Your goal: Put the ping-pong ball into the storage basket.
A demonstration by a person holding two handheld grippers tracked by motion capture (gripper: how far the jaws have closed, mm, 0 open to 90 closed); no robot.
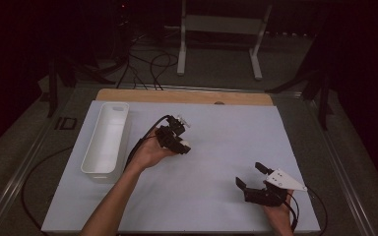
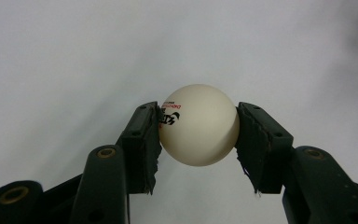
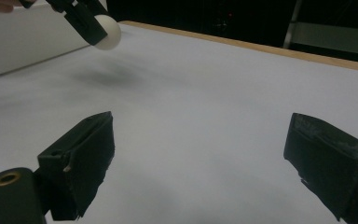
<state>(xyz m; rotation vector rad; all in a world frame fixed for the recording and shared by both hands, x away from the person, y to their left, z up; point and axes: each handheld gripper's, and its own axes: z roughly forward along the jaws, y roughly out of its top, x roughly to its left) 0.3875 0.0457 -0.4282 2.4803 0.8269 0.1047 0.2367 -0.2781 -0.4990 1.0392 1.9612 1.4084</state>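
White ball (image 2: 199, 125) pinched btwn left gripper (image 2: 198, 140) jaws, above table.

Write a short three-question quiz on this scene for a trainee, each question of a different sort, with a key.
1. True or false: the left gripper is shut on the white ball.
2. Which best describes the right gripper? A: shut on the ball. B: open, with nothing between its fingers. C: resting inside the bin.
3. Fill in: the long white bin lies on the person's ____ side of the white mat.

Key
1. True: both pads press the ball's sides, and the ball is off the mat.
2. B.
3. Left, near the mat's left edge.
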